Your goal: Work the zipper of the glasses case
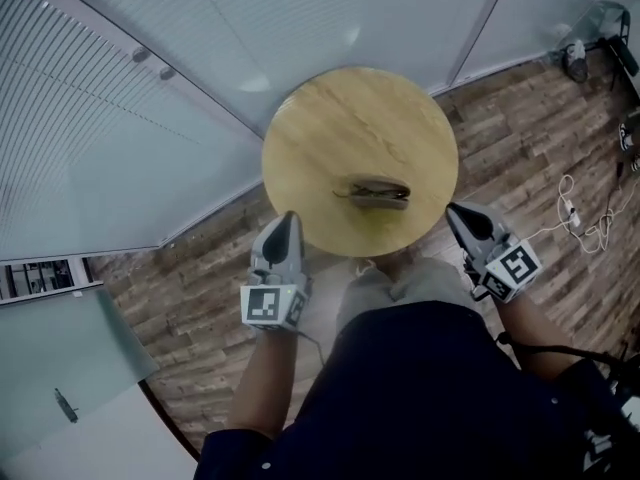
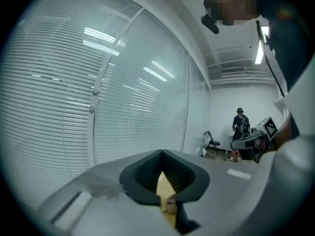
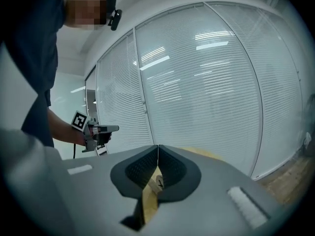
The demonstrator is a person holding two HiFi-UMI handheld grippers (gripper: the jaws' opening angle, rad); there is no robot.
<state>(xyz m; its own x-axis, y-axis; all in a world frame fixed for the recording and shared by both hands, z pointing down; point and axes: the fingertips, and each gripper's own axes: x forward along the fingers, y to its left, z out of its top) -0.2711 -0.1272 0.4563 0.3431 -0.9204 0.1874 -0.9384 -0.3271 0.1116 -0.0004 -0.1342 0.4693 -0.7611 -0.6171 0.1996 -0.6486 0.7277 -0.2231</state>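
The glasses case [image 1: 378, 192] lies on the round table [image 1: 330, 128] near its near edge, long axis running left to right, while the left gripper [image 1: 287, 218] and right gripper [image 1: 453, 211], both closed on nothing, hover just off that edge, pointing toward the table.

Glasses case [image 1: 378, 192] lies on the round table [image 1: 330, 118], toward its near edge, slightly right of centre. Left gripper [image 1: 289, 218] at the table's near-left edge, right gripper [image 1: 452, 210] just off the near-right edge, case between them. Glass wall [image 1: 150, 118] behind the table. Cable [image 1: 572, 211] on the floor, far right.
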